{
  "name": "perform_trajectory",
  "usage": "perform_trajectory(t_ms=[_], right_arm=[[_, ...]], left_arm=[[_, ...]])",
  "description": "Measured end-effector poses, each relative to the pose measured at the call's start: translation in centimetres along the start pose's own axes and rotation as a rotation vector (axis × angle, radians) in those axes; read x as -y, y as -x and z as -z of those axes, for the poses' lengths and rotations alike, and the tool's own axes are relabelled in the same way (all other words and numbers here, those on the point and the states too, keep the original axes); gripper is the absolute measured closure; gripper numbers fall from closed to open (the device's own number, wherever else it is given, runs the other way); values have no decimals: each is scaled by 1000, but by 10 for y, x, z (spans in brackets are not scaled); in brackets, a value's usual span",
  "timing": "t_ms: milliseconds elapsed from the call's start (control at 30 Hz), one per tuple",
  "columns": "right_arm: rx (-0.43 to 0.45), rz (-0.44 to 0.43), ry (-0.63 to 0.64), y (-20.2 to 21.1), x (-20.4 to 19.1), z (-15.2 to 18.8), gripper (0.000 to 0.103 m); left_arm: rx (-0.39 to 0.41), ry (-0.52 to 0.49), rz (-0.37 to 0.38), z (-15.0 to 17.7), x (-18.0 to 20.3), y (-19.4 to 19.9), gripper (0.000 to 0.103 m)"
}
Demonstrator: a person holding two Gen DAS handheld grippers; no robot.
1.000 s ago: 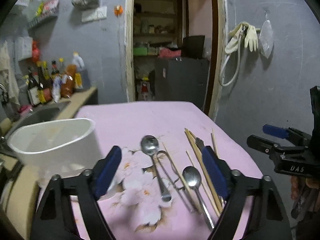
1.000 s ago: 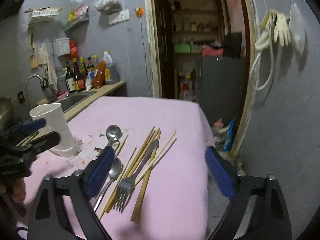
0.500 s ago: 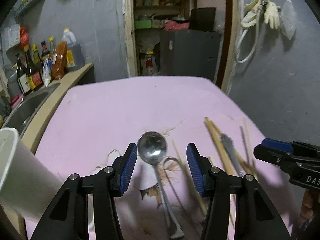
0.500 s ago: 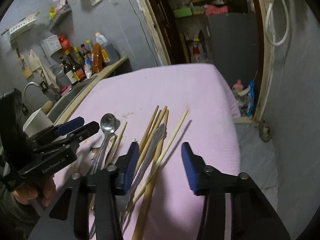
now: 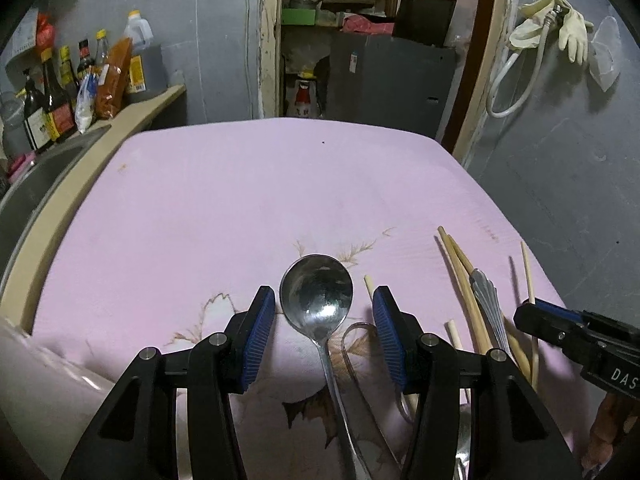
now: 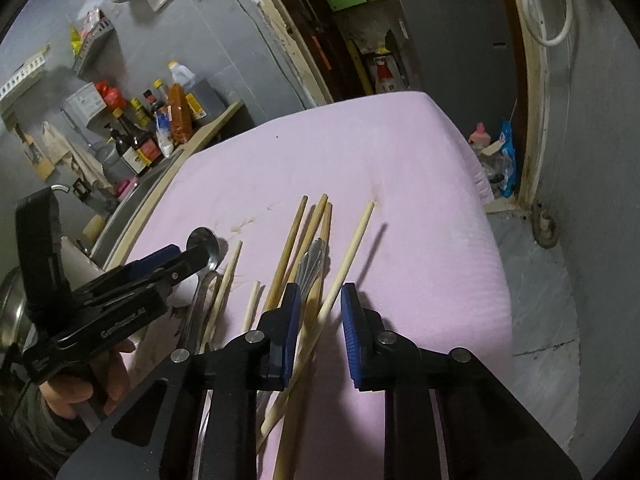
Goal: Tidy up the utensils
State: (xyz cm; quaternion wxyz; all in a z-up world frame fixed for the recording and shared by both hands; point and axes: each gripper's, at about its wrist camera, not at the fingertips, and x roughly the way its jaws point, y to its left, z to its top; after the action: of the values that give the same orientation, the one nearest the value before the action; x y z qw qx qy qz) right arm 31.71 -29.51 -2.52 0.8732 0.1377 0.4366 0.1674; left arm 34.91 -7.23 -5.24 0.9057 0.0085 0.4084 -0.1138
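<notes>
both tongs have come down close over the utensils and got narrower. the left tongs (image 5: 324, 330) now sit around the big spoon (image 5: 317, 294), one pad on each side of its bowl. the pads do not touch it, so nothing is held yet. the right tongs (image 6: 320, 326) are closing around a pale chopstick (image 6: 352, 256). the stick lies between the pads, not pinched yet. so two pick-ups look about to start. a fork (image 6: 310, 266) and more chopsticks lie beside it. all of this rests on a table with a pink flowery cloth (image 5: 248, 200). a white cup (image 5: 36, 392) waits at the left. bottles (image 5: 60, 92) line a counter, and gloves (image 5: 560, 20) hang on the grey wall.
</notes>
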Motion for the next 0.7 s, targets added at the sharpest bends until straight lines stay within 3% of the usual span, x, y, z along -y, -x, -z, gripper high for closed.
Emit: perform_trajectory(t_ms=[100, 400, 700], right_arm=[[3, -6, -6, -1, 1, -1, 93], [13, -40, -26, -1, 3, -1, 93], [66, -74, -22, 12, 2, 1, 95]], left_arm=[[-10, 20, 14, 0, -4, -2, 67], [-13, 61, 50, 2, -9, -1, 101], [31, 33, 68, 10, 3, 20, 103]])
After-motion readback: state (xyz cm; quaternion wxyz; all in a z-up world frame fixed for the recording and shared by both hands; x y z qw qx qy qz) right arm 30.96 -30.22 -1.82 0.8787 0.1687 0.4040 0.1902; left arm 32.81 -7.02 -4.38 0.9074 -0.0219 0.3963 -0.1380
